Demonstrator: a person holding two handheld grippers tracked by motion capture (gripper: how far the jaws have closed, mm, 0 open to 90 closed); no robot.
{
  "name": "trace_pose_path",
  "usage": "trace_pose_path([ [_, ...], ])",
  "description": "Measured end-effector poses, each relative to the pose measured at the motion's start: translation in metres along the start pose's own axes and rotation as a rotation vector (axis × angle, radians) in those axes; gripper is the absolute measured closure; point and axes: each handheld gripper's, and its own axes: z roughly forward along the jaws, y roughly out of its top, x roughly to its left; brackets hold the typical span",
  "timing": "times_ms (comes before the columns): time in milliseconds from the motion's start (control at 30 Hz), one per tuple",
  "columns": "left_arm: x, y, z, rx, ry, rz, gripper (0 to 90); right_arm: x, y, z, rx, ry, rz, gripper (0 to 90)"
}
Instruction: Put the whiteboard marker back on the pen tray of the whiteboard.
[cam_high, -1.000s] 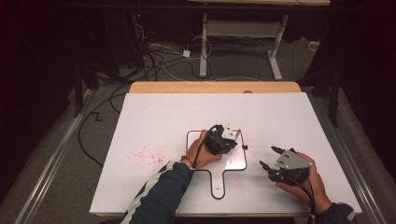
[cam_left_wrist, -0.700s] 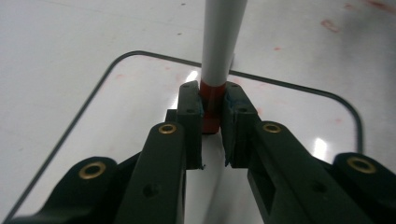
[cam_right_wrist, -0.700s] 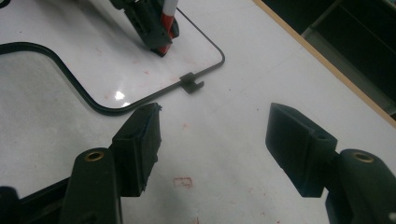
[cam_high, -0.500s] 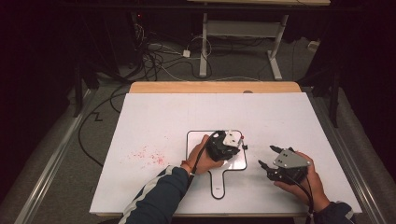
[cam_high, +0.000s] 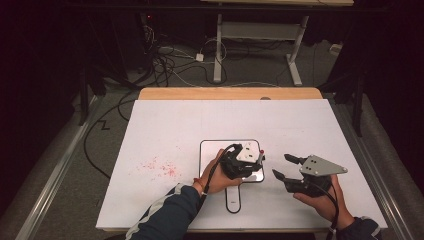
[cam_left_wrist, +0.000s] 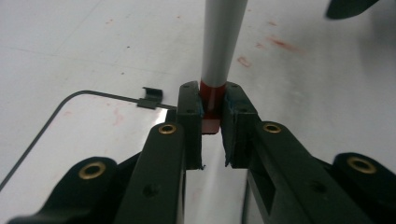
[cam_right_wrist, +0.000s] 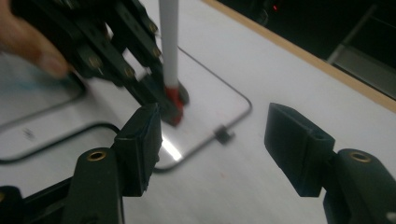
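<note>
My left gripper (cam_high: 258, 158) hovers over the right part of a small white board (cam_high: 212, 150) with a dark rim and a handle (cam_high: 233, 200). Its jaws are shut on the red end of a marker (cam_left_wrist: 224, 37), whose pale barrel points away from them in the left gripper view (cam_left_wrist: 212, 100). To the right of the board my right gripper (cam_high: 281, 166) stands open with nothing between its fingers; its jaws have just closed a little. In the right gripper view (cam_right_wrist: 219, 140) the marker (cam_right_wrist: 169, 42) and the left gripper (cam_right_wrist: 116, 42) show at the upper left, over the board (cam_right_wrist: 215, 93).
Red smudges (cam_high: 160, 167) mark the white table left of the board. A small dark clip (cam_left_wrist: 150, 98) sits on the board's rim. The table's wooden far edge (cam_high: 230, 93) faces a floor with cables (cam_high: 165, 55) and desk legs (cam_high: 218, 50).
My left gripper has moved right across the board with the marker still in its jaws. The right hand has hardly moved.
</note>
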Motion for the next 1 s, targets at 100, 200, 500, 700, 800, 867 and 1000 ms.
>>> trace_pose_path([
  [100,-0.009,0.0,-0.005,0.006,-0.013,0.026,77.5,0.009,0.012,0.0,-0.03,0.055,0.003,38.3],
  [200,-0.015,0.001,-0.008,0.009,-0.036,0.033,77.5,0.016,0.021,0.003,-0.052,0.12,0.019,39.4],
  [500,-0.039,-0.003,-0.01,0.018,-0.086,0.05,77.5,0.028,0.026,0.018,-0.031,0.199,0.027,55.3],
  [700,-0.046,-0.009,-0.011,0.0,-0.084,0.02,77.2,0.027,0.024,0.015,-0.038,0.253,0.041,80.4],
  [800,-0.047,-0.013,-0.014,0.008,-0.034,0.011,65.7,0.026,0.025,0.016,-0.027,0.266,0.053,80.5],
  [867,-0.045,-0.017,-0.021,0.018,-0.008,0.002,50.8,0.02,0.026,0.015,-0.024,0.274,0.09,80.5],
  [1000,-0.037,-0.037,-0.056,-0.017,0.128,-0.043,30.2,0.001,0.026,0.015,0.032,0.235,0.144,80.6],
])
